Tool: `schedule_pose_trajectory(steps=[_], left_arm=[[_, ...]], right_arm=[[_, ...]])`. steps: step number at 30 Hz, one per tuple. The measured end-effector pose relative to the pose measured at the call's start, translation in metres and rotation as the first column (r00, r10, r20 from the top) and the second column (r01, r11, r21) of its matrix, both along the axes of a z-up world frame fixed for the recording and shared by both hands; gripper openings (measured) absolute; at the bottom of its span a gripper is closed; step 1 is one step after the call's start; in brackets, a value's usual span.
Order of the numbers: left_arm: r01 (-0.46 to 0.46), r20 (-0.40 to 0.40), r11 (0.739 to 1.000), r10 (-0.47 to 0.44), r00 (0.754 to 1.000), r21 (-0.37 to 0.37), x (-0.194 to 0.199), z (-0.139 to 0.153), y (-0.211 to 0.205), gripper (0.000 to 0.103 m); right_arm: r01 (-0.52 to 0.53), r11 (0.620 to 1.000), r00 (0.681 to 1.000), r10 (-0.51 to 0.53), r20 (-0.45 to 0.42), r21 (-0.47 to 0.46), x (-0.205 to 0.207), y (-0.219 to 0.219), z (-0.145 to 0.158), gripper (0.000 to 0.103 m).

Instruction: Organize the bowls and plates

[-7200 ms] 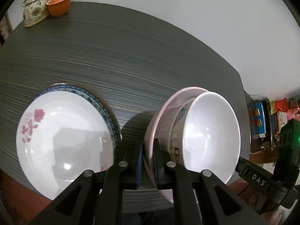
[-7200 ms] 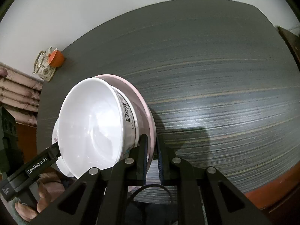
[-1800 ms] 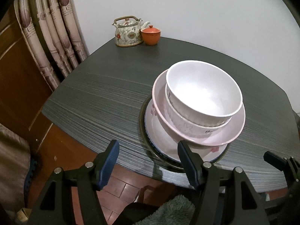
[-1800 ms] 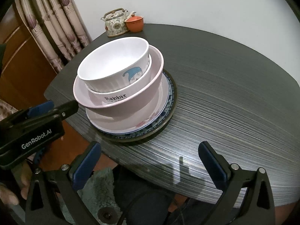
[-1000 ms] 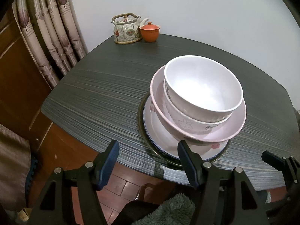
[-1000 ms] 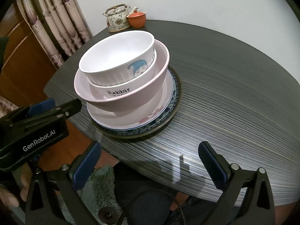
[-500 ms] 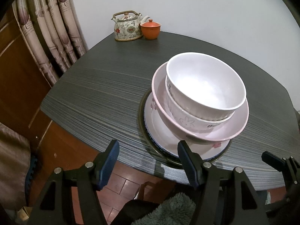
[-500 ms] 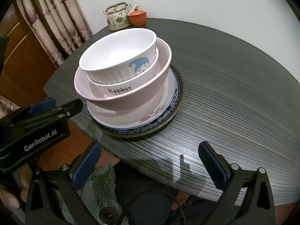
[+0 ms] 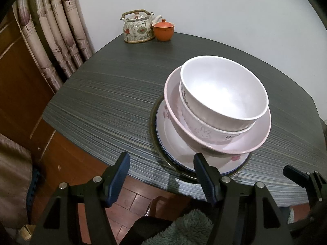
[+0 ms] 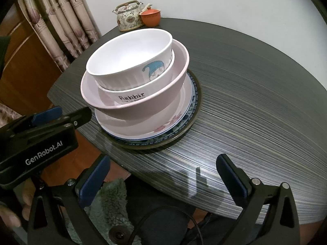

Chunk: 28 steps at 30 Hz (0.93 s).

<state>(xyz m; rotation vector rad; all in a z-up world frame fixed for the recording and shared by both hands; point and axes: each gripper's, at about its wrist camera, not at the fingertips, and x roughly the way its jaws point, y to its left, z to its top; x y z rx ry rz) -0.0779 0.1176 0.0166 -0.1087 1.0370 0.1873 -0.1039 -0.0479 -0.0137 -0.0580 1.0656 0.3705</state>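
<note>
One stack of dishes stands near the front edge of the dark table [image 9: 114, 102]. A white bowl [image 9: 222, 89] with a blue-hatted figure [image 10: 130, 61] is on top, nested in a second white bowl marked "Rabbit" [image 10: 132, 97]. Both sit in a wide pink bowl [image 9: 241, 143] [image 10: 143, 106], over a floral white plate [image 10: 163, 126] and a blue-rimmed plate [image 10: 179, 132]. My left gripper [image 9: 161, 173] hangs open in front of the stack, holding nothing. My right gripper [image 10: 161, 175] is open wide over the table edge, empty.
A floral teapot [image 9: 139, 28] and an orange lidded cup [image 9: 163, 30] stand at the table's far corner. Curtains [image 9: 57, 40] and a wooden panel are at the left. A green fluffy rug [image 10: 110, 204] and wood floor lie below the table edge.
Both grippers have let go of the pink bowl with the white bowls inside it, which now rests on the plates. Both have drawn back and opened. Over the last second almost nothing moved.
</note>
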Motion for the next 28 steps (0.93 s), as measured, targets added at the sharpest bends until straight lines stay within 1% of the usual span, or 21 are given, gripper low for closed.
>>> schedule_pose_trajectory(steps=[21, 23, 28], left_arm=[[0.006, -0.012, 1.0, -0.006, 1.0, -0.004, 0.003, -0.0011, 0.0005, 0.066], [0.005, -0.019, 1.0, -0.006, 1.0, -0.023, 0.0035, -0.0023, 0.0021, 0.066], [-0.006, -0.021, 1.0, 0.005, 1.0, -0.02, 0.0027, -0.0027, 0.0044, 0.066]], right_arm=[[-0.013, 1.0, 1.0, 0.013, -0.006, 0.007, -0.0011, 0.0018, -0.0017, 0.103], [-0.011, 1.0, 1.0, 0.011, -0.007, 0.008, -0.0027, 0.001, -0.0019, 0.103], [-0.011, 1.0, 1.0, 0.011, -0.008, 0.009, -0.0036, 0.0018, -0.0014, 0.103]])
